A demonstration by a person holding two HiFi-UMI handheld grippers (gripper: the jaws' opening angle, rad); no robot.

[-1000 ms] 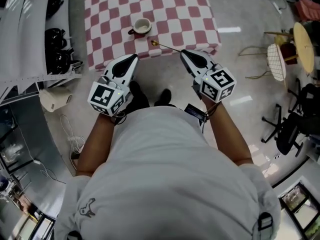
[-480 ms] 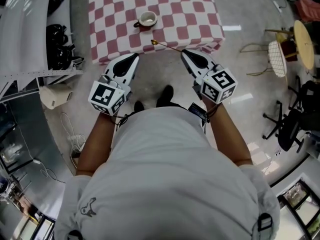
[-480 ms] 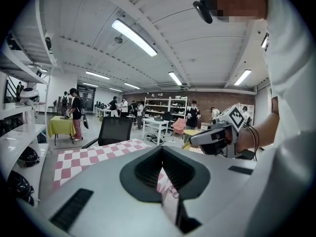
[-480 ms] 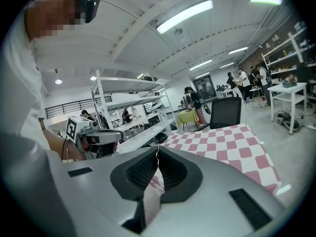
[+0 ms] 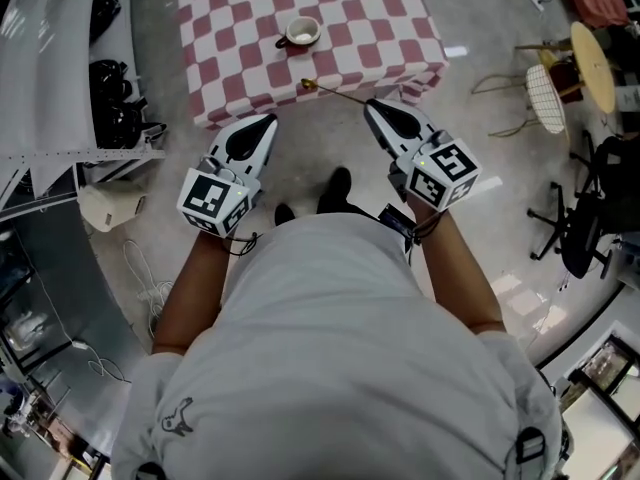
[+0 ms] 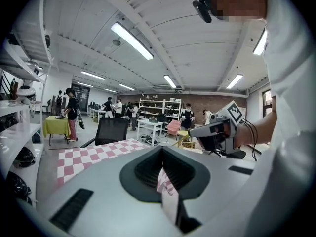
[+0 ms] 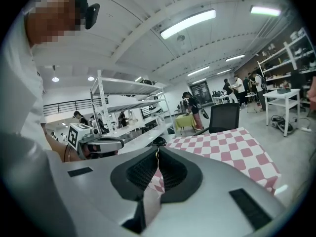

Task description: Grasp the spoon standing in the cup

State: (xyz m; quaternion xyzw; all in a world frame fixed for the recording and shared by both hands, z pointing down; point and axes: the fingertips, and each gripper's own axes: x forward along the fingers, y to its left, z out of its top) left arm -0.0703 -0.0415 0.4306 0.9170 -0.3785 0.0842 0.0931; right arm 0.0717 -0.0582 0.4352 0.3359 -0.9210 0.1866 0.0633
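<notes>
A white cup [image 5: 303, 31] stands on the red-and-white checkered table [image 5: 370, 28] at the top of the head view, with nothing standing in it. The gold spoon [image 5: 335, 92] hangs level over the floor, just short of the table's near edge. My right gripper [image 5: 371, 105] is shut on its handle, and the bowl points left. The spoon [image 7: 157, 155] shows as a thin sliver between the closed jaws in the right gripper view. My left gripper [image 5: 268, 120] is shut on nothing, level with the right one, its closed tips [image 6: 162, 158] aimed past the table [image 6: 94, 154].
A shelf with black helmets [image 5: 115, 78] runs along the left. A white box [image 5: 110, 200] and cables [image 5: 150, 278] lie on the floor beside it. Office chairs [image 5: 590, 228] and a round yellow table [image 5: 592, 63] stand at the right. People stand at far benches [image 6: 69, 117].
The table and cup have slid toward the top of the head view, so more floor shows between them and the grippers. Both grippers keep their pose, the spoon still held.
</notes>
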